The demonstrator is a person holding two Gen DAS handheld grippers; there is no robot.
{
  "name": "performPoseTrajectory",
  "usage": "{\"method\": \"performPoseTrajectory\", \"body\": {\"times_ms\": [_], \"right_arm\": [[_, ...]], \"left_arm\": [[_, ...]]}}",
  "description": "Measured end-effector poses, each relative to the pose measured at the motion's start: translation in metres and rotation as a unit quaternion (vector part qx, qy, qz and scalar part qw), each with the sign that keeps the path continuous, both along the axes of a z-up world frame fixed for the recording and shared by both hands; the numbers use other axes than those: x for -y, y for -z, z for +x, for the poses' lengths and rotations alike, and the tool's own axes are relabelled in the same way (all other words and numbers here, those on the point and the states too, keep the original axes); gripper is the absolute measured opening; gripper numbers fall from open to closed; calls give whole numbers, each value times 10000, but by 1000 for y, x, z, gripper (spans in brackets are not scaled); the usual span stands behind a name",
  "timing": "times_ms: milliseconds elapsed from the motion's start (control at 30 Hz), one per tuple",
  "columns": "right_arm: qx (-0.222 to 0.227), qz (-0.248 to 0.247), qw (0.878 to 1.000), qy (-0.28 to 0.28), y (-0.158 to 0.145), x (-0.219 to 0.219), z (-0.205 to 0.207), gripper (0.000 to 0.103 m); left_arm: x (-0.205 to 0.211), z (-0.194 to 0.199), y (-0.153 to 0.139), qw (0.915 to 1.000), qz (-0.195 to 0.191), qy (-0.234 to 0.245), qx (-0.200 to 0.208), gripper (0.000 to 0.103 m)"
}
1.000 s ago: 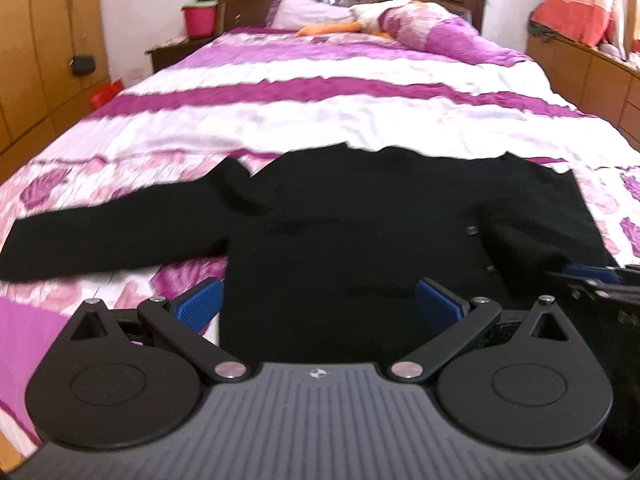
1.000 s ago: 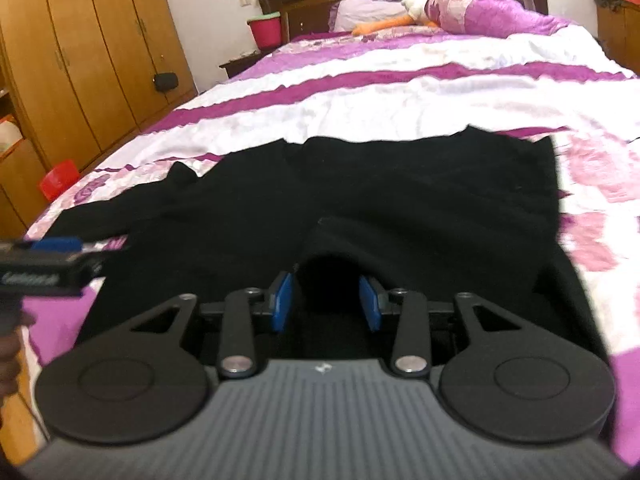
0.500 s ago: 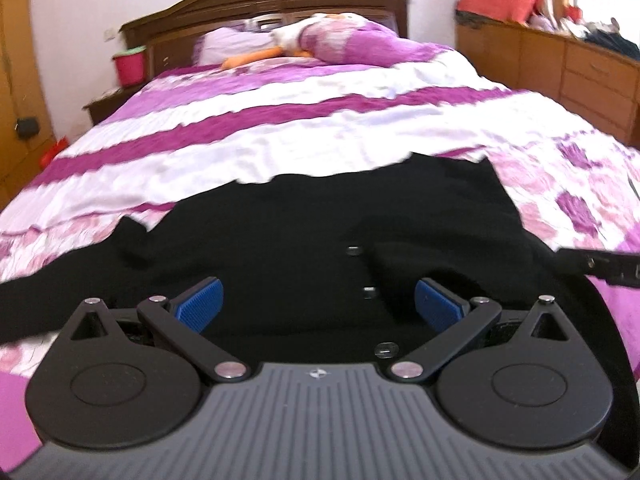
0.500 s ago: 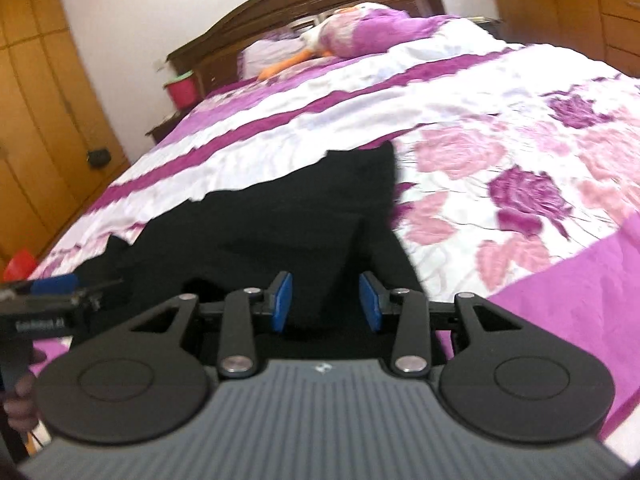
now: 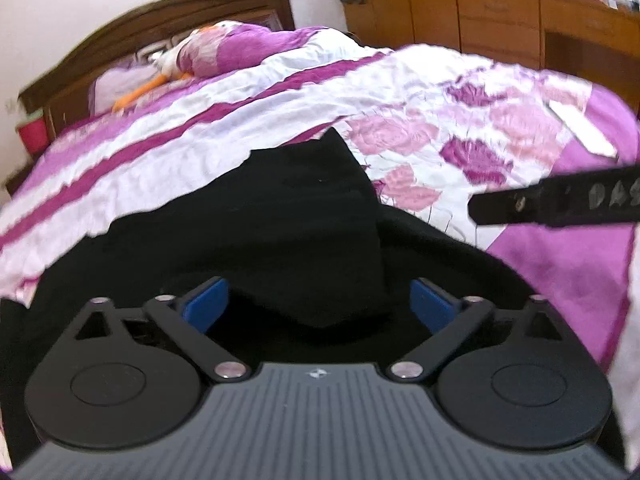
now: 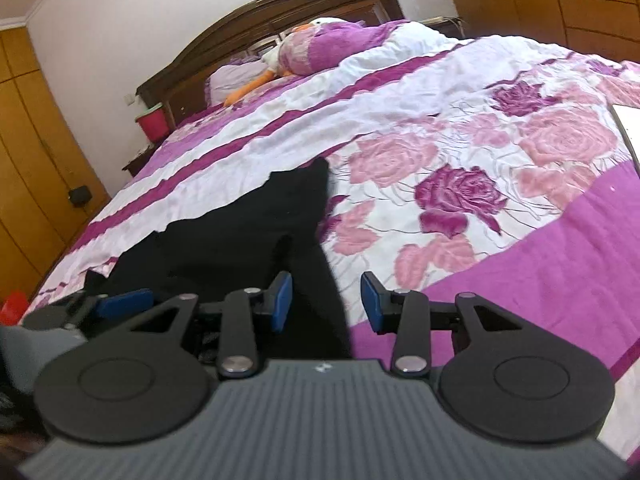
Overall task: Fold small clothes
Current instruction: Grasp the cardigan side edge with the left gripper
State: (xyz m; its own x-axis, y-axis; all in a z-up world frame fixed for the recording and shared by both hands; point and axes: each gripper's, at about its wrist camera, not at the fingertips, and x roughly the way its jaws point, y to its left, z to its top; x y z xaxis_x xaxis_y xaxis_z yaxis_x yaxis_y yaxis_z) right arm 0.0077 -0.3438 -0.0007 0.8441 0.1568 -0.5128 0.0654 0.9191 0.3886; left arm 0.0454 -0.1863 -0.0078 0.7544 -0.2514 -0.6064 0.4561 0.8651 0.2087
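Note:
A black long-sleeved garment [image 5: 280, 220] lies spread on the bed, with its right sleeve folded in over the body. My left gripper [image 5: 320, 304] hovers low over that folded part. Its jaws stand wide and are closing, with black cloth between the blue pads [image 5: 206, 304] but not pinched. In the right wrist view, the garment [image 6: 240, 240] ends at its right edge, and my right gripper [image 6: 326, 302] straddles that edge. Its jaws are partly apart, with purple bedspread showing beside the cloth. The left gripper [image 6: 120, 304] shows at the left there, and the right gripper [image 5: 560, 204] crosses the left view's right side.
The pink, white and purple floral bedspread [image 6: 480, 168] covers the bed to the right of the garment. A plush toy and pillows [image 6: 320, 48] lie at the wooden headboard [image 6: 280, 12]. A red bucket [image 6: 154, 124] stands beside the bed. Wardrobes [image 6: 24, 160] stand left, drawers [image 5: 500, 24] right.
Both views have swung toward the garment's right side, and the left sleeve has left the picture. The left gripper's jaws have narrowed a little. The right gripper's gap looks unchanged.

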Motion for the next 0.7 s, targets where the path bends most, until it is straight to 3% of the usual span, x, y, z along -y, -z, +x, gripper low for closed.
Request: {"method": "performPoseTrajectory", "body": {"times_ms": [67,233,300,367,400,500,700], "right_arm": [[17,42,10000,24,2,4,0,42],[12,96,9999,45,7,9,-2,42],[-11,121,9999,59,10,11,-2,42],[-46,162,9998,60,13,11,-1,42],[-66,178,9998,60,15,11,-1,42],[-79,188,9998,37,17,10,-2,42],[-118,154,9998,-46,18,2,1,42]], "left_arm": [[8,6,9,9999,104,17,-50,77],[12,16,21,9998,197,12,98,74],[10,16,21,9996,221,78,146,44],[6,17,17,9999,-15,98,42,24],[1,17,12,9998,-190,81,-4,19],[-17,17,-3,9986,-499,-100,107,15],[-76,20,-30,9897,-838,-1016,560,15]]}}
